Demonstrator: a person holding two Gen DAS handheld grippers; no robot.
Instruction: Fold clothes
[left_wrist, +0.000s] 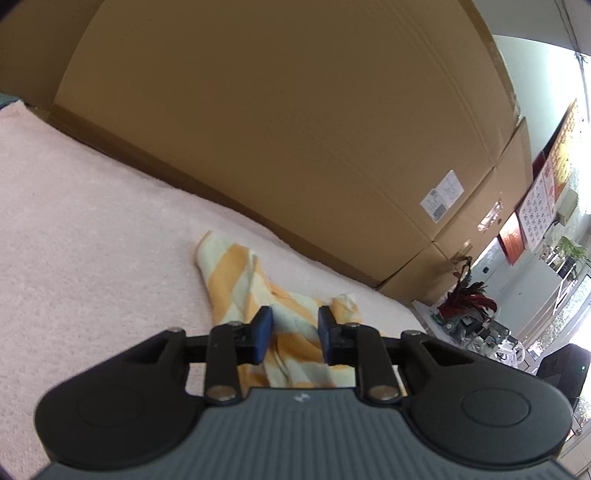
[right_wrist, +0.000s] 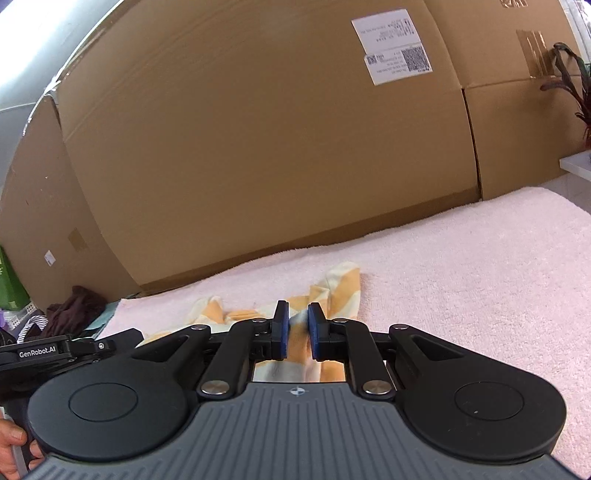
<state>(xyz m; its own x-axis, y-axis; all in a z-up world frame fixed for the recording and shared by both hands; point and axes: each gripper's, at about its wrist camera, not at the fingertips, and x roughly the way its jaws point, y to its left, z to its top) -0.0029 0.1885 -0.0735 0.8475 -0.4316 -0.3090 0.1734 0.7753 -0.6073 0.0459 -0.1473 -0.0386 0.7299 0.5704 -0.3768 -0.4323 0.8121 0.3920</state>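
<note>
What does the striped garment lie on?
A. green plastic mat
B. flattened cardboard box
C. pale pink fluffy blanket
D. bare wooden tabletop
C: the yellow-and-white striped garment rests on a pale pink fluffy blanket, with cardboard boxes standing behind it.

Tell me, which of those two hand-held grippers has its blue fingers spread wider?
The left hand-held gripper: a broad stretch of striped garment shows between its fingers, whereas the right hand-held gripper leaves a narrow slit.

Readable: "GenRobot.AI" on left gripper (right_wrist: 55, 352). Box labels (right_wrist: 393, 46) and wall posters (left_wrist: 543, 199) too blurred.
</note>
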